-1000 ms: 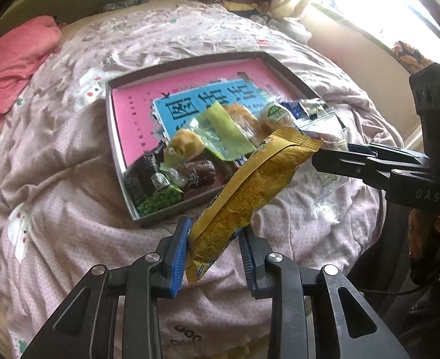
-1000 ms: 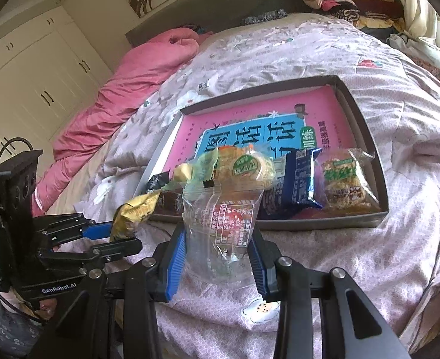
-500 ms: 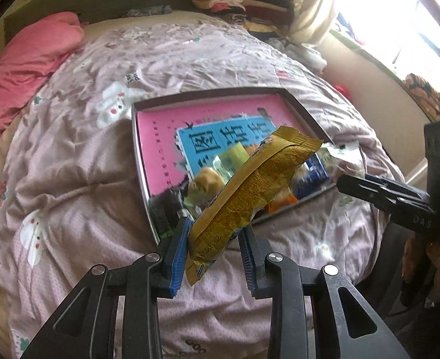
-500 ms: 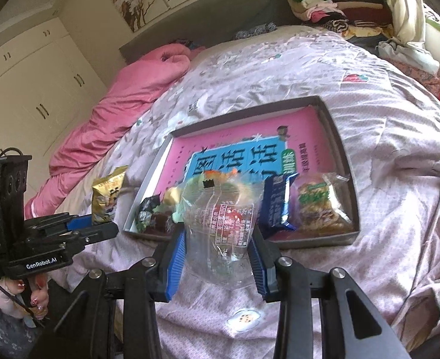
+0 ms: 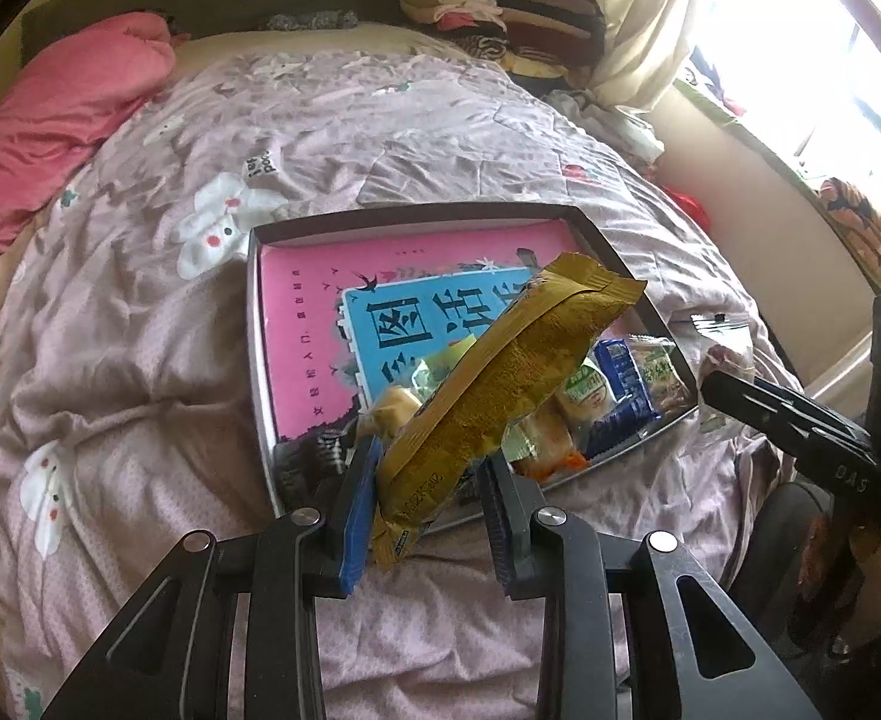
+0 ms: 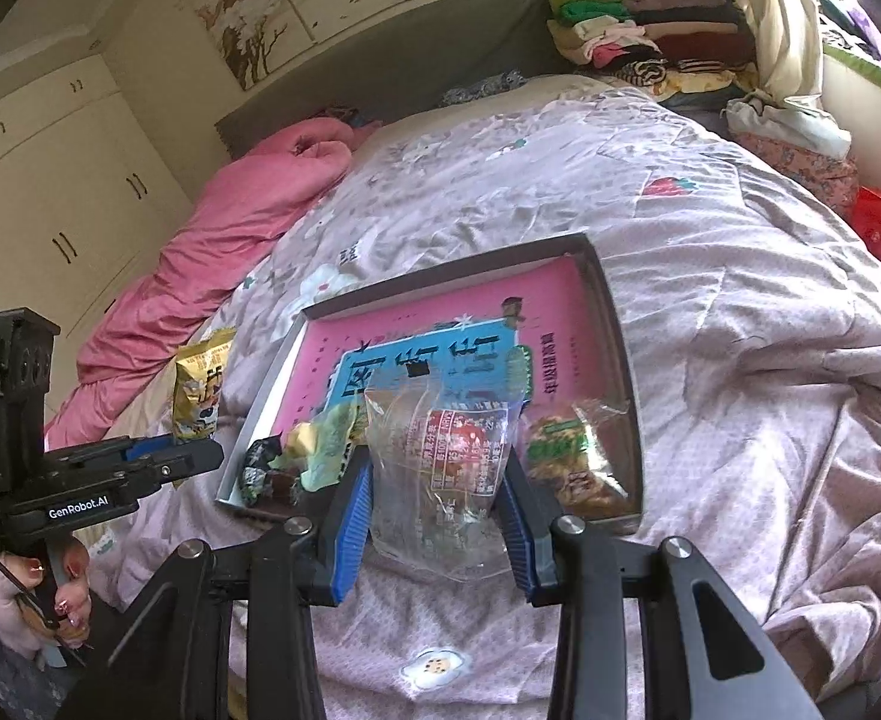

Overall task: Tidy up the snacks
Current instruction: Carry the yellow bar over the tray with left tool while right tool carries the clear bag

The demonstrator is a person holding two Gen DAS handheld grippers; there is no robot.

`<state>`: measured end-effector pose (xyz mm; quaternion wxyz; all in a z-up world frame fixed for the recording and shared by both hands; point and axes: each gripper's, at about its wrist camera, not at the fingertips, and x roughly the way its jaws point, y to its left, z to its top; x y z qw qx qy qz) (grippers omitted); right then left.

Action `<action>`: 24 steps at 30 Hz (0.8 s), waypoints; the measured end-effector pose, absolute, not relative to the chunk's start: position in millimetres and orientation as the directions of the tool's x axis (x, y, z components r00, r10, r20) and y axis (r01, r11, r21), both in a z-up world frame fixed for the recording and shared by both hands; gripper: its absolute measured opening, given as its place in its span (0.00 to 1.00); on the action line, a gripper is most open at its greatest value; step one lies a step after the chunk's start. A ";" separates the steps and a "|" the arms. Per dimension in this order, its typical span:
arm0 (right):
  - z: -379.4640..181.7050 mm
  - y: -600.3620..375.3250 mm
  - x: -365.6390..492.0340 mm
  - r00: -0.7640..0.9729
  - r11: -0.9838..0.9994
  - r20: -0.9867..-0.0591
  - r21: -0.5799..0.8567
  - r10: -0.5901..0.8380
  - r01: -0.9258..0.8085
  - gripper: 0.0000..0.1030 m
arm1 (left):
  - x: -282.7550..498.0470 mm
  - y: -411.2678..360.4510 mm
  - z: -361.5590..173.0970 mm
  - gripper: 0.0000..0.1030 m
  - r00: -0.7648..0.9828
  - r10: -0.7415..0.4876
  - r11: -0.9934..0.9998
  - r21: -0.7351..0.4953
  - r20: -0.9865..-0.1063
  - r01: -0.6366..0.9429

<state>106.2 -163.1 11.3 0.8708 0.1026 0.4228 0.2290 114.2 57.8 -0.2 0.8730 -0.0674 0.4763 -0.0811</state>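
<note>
Above a bed (image 5: 140, 360), the left gripper (image 5: 431, 495) is clamping its jaws on a yellow snack packet (image 5: 500, 384); the right gripper (image 6: 437, 501) is clamping a clear bag (image 6: 440, 468).

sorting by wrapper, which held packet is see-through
The clear packet in the right gripper, jaws shut on it; its contents show through. The one in the left gripper is the opaque gold packet.

**Snacks held over the tray**

A yellow snack bag (image 5: 500, 396) stands slanted in the air, pinched at its lower end. A clear crumpled packet (image 6: 440, 468) is lifted too. Other small snacks lie crowded at the near end of the grey tray (image 5: 257, 324) on the bed.
</note>
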 end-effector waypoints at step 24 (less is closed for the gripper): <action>5.7 -179.4 135.4 0.566 0.912 -0.715 0.325 0.410 -0.250 0.39 | 145.0 46.4 -37.1 0.32 0.460 -0.179 0.983 -0.180 -0.870 0.042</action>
